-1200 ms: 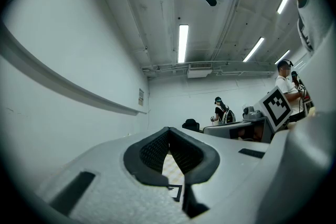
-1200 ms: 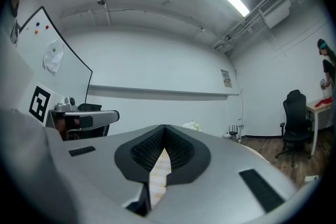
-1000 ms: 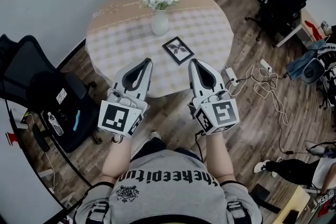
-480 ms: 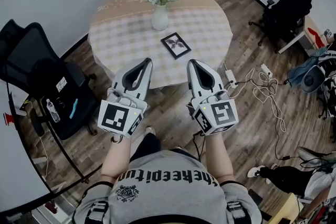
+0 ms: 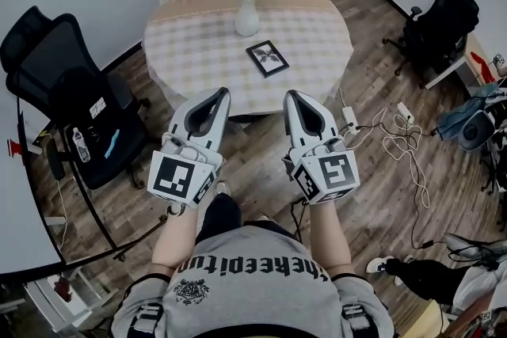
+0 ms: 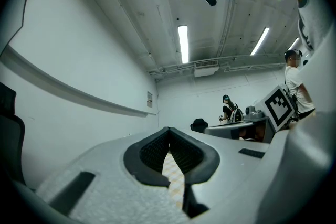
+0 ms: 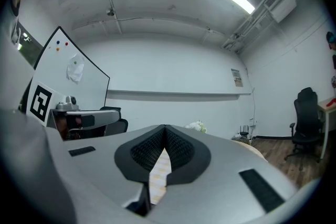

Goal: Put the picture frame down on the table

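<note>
Left gripper [image 5: 221, 93] and right gripper [image 5: 291, 95] are closed tip to tip, holding nothing. The frame [image 5: 267, 58] lies flat on the table [image 5: 190, 51] ahead, between them and well clear of both. Their own views hide it: only checked cloth [image 6: 173, 173] shows.

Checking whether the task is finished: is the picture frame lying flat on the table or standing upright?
Lying flat: the picture frame rests face-up on the table, its picture showing from above.
</note>
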A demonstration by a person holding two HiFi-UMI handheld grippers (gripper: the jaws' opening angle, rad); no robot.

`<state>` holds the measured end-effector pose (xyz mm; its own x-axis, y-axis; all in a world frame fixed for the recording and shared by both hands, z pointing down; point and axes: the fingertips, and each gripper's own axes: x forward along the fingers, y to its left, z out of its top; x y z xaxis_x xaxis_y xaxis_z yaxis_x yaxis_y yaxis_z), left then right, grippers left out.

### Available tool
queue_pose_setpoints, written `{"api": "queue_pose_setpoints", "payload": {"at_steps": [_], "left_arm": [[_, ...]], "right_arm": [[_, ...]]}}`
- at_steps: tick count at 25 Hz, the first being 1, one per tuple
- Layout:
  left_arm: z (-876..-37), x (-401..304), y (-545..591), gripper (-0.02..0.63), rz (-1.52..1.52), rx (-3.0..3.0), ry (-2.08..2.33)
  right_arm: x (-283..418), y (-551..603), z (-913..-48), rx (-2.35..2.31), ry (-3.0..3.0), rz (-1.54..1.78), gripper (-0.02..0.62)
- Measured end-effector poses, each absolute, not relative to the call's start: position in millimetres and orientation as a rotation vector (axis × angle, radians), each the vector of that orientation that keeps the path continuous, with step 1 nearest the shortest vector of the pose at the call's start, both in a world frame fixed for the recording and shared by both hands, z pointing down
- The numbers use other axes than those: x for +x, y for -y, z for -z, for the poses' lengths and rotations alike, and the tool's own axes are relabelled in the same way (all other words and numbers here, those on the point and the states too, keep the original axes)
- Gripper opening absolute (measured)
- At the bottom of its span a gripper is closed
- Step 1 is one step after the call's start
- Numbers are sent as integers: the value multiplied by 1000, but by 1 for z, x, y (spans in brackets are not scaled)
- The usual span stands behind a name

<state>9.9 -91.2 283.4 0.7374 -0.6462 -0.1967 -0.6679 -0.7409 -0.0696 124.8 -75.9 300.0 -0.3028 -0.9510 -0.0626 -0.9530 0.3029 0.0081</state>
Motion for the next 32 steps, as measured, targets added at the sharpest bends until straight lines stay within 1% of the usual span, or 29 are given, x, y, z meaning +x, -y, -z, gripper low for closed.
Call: {"api": "queue_pose_setpoints", "payload": {"at_steps": [17, 32], "left_arm": [[-285, 5, 15, 15, -244, -2737, -1164], [-281, 16, 0, 15, -251, -2731, -1151]], "right_arm": [[130, 6, -305, -1775, -2521, -69, 5], [146, -11, -303, -1790, -2493, -73, 5]]}}
